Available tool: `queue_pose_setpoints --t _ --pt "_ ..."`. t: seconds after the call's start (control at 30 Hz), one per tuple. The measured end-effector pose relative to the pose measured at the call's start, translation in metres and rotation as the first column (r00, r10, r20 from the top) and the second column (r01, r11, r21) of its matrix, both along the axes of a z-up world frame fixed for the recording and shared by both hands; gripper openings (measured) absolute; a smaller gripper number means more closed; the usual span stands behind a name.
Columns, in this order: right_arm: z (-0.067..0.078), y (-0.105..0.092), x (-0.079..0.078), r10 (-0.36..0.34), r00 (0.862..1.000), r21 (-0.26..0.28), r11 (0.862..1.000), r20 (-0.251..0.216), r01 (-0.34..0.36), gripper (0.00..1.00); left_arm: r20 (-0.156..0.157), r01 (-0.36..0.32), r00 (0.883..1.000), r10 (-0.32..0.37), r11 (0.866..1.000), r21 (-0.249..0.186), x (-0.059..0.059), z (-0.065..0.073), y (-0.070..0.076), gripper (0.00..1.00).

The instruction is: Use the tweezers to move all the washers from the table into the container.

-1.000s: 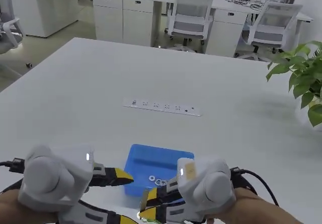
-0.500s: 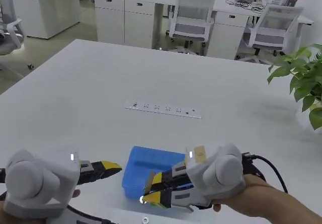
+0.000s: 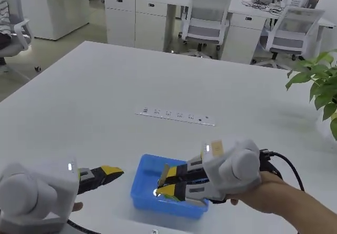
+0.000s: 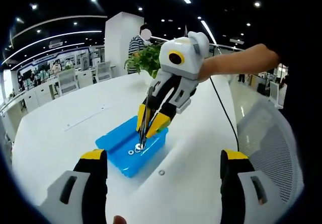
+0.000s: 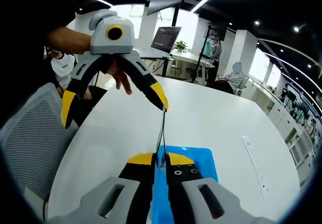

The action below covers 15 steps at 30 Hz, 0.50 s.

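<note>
White bench (image 3: 105, 87) carries a blue container (image 3: 146, 170) by its near edge. The left gripper (image 4: 163, 154) has its jaws wide apart; the right gripper (image 3: 162, 184) has its jaws clamped on tweezers (image 4: 143, 129), tips among washers (image 4: 136, 148) inside the container. One washer (image 4: 161, 172) lies on the bench just beside it

Right claw (image 3: 163, 183) over blue container (image 3: 143, 170)

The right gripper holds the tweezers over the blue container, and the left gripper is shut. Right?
No: the left gripper is open, jaws wide apart in the left gripper view. The right gripper holds the tweezers over the blue container.
</note>
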State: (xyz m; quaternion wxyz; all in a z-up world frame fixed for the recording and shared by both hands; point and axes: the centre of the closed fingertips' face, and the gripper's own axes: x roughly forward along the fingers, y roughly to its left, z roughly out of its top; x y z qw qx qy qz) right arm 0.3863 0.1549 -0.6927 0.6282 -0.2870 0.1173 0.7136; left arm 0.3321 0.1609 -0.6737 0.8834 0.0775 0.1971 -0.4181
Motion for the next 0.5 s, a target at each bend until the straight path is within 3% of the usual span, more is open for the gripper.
queue_pose_setpoints --t 0.5 --pt "-0.025 0.006 0.021 -0.008 1.0 -0.026 1.0 -0.017 0.008 0.1 0.007 -0.012 1.0 0.011 1.0 0.003 0.003 0.0 0.001 0.99"
